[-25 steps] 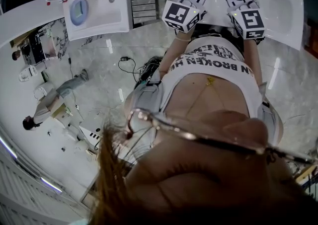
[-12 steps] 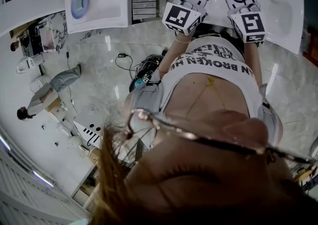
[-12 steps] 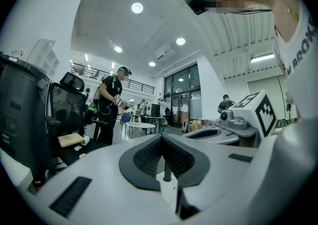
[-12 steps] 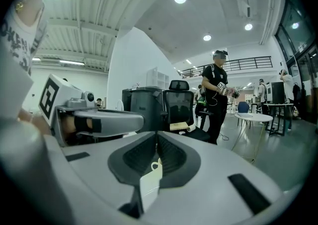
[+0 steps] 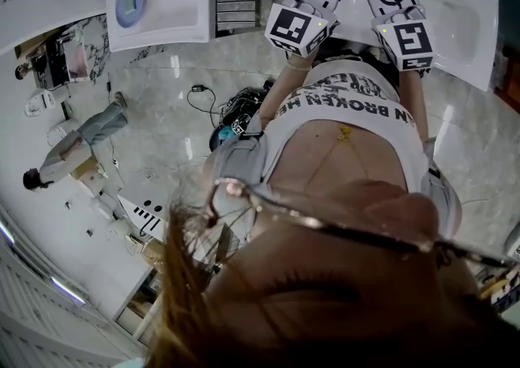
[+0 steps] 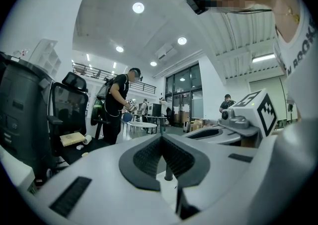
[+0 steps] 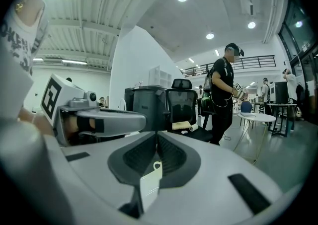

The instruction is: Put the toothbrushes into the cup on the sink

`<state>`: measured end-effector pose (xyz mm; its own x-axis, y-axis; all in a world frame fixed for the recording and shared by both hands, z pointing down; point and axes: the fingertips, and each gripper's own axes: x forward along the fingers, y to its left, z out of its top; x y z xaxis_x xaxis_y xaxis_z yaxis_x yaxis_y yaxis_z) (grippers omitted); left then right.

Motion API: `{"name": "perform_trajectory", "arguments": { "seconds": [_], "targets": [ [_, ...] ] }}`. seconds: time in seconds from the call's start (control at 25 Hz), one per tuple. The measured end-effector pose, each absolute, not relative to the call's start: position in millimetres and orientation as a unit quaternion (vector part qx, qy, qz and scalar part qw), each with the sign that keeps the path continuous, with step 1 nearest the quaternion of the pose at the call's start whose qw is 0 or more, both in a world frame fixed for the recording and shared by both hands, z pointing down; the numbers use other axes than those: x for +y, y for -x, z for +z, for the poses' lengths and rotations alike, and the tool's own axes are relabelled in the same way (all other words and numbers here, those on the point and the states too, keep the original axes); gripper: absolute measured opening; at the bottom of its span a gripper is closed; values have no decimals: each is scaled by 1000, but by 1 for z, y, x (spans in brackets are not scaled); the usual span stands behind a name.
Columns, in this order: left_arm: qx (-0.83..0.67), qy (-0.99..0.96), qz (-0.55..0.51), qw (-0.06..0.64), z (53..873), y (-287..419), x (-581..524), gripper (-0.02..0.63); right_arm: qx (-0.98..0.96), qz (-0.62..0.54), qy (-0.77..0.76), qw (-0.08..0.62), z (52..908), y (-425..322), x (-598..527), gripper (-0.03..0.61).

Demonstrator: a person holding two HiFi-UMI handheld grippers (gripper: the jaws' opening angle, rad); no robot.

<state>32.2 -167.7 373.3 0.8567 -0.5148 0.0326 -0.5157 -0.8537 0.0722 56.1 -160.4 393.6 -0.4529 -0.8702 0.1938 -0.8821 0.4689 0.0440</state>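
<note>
White sink just ahead, toothbrushes and cup nowhere in view, left gripper and right gripper both with jaws closed tight on nothing, so seemingly not started, every brush left to place.

A pale marble floor carries a loose black cable and a standing person.

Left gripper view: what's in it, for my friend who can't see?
The left hand-held gripper is shut, nothing between its jaws. The right hand-held gripper is close beside it on the right. Far behind stands a person in black.
</note>
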Motion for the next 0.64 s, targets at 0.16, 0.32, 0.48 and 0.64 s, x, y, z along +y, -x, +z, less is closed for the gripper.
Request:
{"name": "perform_trajectory", "arguments": {
  "seconds": [0.16,0.32,0.48,0.64],
  "targets": [
    [-265,-963,7,40,377,-32,-170,14,-851,29,-516,94,394,-56,-161,31],
    [-260,-964,9,43,377,-35,-169,14,-849,31,-518,96,393,-58,-161,31],
    [-255,-966,6,44,371,-38,-168,14,-846,32,-522,98,389,-61,-160,31],
    [-254,-966,5,42,368,-38,-169,14,-846,33,-524,98,387,-62,-161,31]
  ]
}}
